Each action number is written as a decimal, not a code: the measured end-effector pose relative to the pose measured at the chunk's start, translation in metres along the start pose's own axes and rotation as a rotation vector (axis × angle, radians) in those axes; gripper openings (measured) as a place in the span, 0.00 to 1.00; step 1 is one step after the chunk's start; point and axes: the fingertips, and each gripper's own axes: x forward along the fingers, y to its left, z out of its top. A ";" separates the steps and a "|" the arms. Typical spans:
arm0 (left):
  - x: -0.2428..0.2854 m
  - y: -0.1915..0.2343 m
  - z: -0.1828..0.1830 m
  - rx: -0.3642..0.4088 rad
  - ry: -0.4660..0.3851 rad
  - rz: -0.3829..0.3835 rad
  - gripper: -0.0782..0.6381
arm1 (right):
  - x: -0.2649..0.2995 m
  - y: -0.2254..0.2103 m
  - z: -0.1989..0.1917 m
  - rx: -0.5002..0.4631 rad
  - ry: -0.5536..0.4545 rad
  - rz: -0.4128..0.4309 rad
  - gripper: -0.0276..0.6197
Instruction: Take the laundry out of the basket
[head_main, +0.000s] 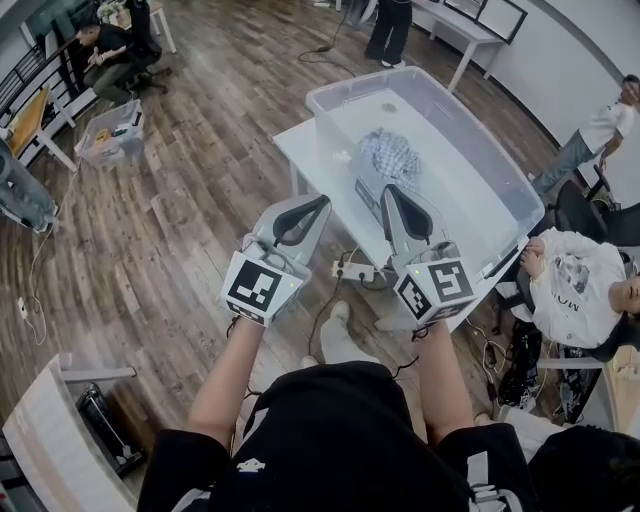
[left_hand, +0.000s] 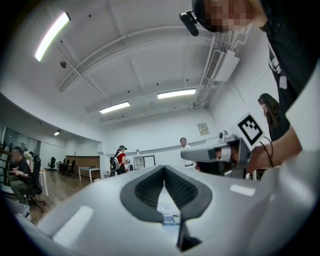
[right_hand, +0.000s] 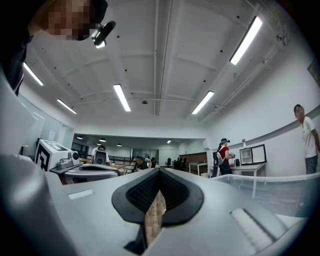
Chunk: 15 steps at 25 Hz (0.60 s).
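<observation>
Two grippers, left gripper (head_main: 323, 200) and right gripper (head_main: 389, 191); one basket (head_main: 497, 172), one checked garment (head_main: 388, 156), one table (head_main: 294, 141).

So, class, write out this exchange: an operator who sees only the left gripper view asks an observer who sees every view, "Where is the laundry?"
Observer: A checked garment lies in the clear bin on the white table. Your view shows none of these.
Operator: Does the right gripper hold anything?
Observer: No. In its own view the right gripper has its jaws together, with nothing between them.
Operator: Is my gripper at the bin?
Observer: Not yet. In the head view the left gripper is short of the bin and is not touching the garment.
</observation>
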 end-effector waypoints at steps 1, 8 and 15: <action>0.006 0.002 -0.001 -0.002 0.000 -0.002 0.12 | 0.004 -0.006 0.000 0.001 -0.001 -0.003 0.04; 0.051 0.017 -0.007 -0.002 -0.007 -0.030 0.12 | 0.031 -0.042 0.001 -0.006 0.000 -0.017 0.04; 0.098 0.034 -0.009 0.009 -0.005 -0.041 0.12 | 0.062 -0.082 0.003 -0.003 -0.010 -0.022 0.04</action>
